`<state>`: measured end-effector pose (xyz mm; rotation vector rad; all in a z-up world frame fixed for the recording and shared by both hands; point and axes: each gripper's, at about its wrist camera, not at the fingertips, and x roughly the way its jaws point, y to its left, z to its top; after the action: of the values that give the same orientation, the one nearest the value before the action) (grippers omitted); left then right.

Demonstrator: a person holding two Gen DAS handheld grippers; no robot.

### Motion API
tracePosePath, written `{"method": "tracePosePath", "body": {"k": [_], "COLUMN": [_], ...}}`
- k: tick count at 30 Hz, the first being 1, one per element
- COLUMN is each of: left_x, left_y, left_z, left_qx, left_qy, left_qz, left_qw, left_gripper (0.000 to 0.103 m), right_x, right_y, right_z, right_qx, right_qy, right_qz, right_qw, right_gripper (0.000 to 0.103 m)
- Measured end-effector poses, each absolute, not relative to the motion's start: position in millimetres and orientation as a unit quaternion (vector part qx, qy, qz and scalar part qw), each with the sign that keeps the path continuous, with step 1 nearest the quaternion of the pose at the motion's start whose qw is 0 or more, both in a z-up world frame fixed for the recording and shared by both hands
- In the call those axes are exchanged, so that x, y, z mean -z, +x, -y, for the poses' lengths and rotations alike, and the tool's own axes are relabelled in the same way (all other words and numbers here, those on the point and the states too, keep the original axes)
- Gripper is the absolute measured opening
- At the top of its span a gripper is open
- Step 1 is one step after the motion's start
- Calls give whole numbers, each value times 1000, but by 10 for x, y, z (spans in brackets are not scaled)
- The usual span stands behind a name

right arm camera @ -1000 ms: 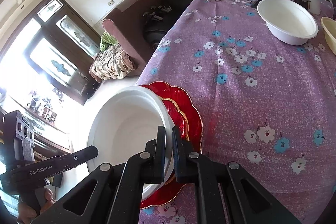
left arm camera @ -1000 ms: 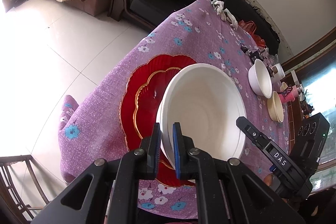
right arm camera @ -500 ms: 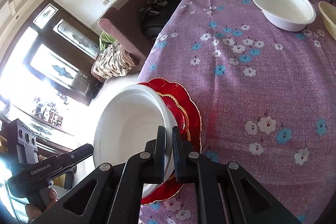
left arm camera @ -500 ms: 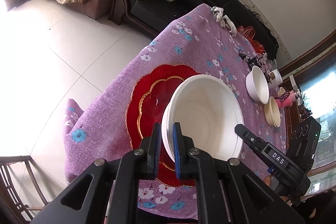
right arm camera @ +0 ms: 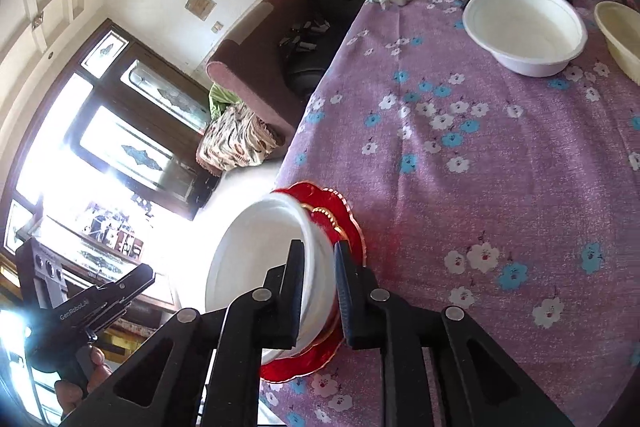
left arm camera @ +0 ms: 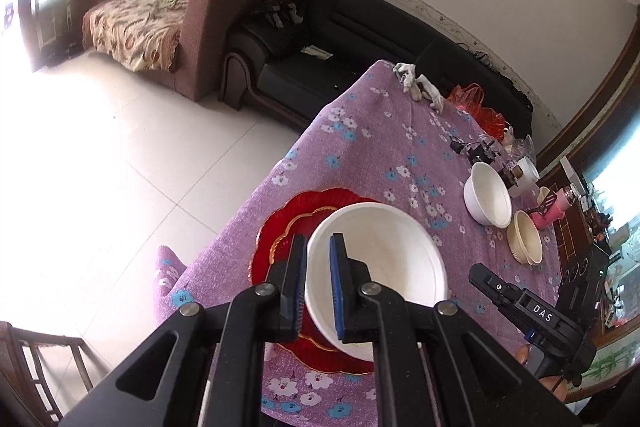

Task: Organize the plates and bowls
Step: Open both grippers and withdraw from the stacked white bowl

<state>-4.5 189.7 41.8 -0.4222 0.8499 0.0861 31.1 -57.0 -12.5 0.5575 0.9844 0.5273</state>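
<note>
Release step: left gripper [left arm camera: 318, 283] and right gripper [right arm camera: 318, 289] are just loosening around the rim of the large white plastic bowl [left arm camera: 384, 259], now sitting on the stacked red scalloped plates [left arm camera: 280, 235] near the table's left edge; withdrawal comes next.

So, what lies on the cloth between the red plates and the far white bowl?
Nothing: only bare cloth between red plates and white bowl, in the right wrist view.
</note>
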Motion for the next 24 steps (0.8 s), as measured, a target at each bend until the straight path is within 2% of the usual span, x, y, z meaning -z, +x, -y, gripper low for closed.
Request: {"method": "tracePosePath", "body": {"k": [1,3,5,8,12,15,24], "left_x": [-474,-583,-666,-737,-713,-611,-65], "left_y": [-54,-56,-42,11,176,332,848], "left_z": [-1810,-1577,-1304,-852,-282,98,1020], "left_qx": [-38,-31,-14,25,66,92,132], "left_qy": [-193,-166,-139,-109,-84,-73,-54], "left_qz": [-403,-392,-384,-382,-392,-408,-475], "left_qw": [894,905,913,917,914,905,868], "left_gripper": [17,33,39,43,56,60,60], "right_x": [111,105,115,141,152,161,240], "right_y": [303,295,279,251,190,116,-5], "right_z": [654,843,1064,1420,1916,2301,3286], "right_qx": [-239,-220,-201,-175,-142,-118,-48], "right_qy": [262,264,273,293,318,337,372], "right_qz": [-455,-446,-439,-429,-413,-401,-382], "right_qw": [816,826,832,836,841,844,845], "right_gripper": [19,19,19,19,19,19,20]}}
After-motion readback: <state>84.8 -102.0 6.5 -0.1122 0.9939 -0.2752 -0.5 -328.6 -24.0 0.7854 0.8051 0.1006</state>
